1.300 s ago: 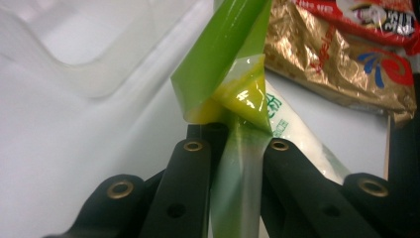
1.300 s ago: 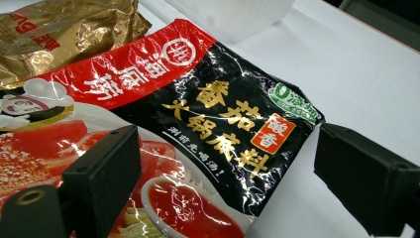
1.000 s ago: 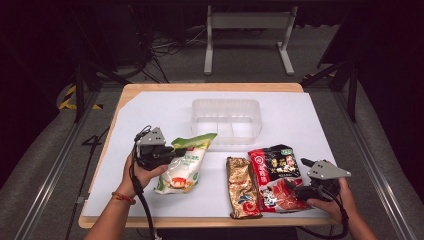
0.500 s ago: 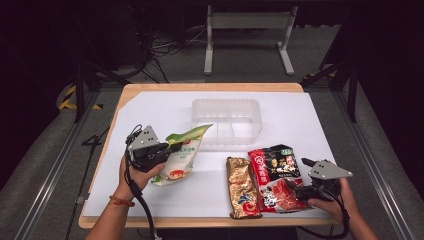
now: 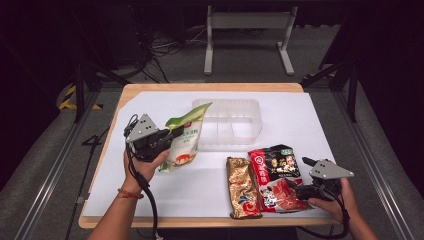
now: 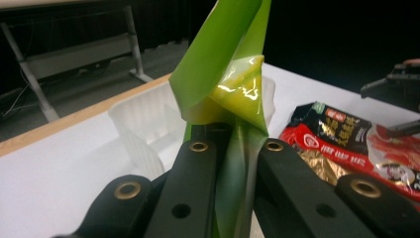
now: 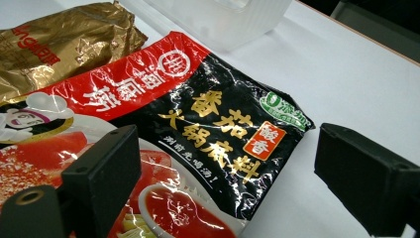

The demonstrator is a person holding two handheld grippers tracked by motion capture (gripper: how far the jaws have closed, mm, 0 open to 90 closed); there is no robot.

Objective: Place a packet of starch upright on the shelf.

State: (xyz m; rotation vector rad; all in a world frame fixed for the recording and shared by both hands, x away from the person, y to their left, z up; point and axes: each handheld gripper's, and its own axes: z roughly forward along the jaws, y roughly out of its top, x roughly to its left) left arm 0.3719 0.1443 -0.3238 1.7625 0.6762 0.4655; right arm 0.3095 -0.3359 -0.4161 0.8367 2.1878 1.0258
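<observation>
High view: green packet (image 5: 184,141) lifted off counter (image 5: 300,120), just short of clear tray (image 5: 230,125).
Left gripper (image 5: 176,134): clamped on green packet, upper half.
Right gripper (image 5: 299,189): jaws apart, over red packet (image 5: 276,177).
Done: pick-up.
Left: presumably placement in tray; red packet and gold packet (image 5: 242,187) untouched.

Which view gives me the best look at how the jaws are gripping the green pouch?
The left gripper view: its two black jaws are pinched on the green pouch, whose crumpled top rises above them. The high view shows the whole pouch tilted up off the table in the left gripper, but the contact is too small to judge.
</observation>
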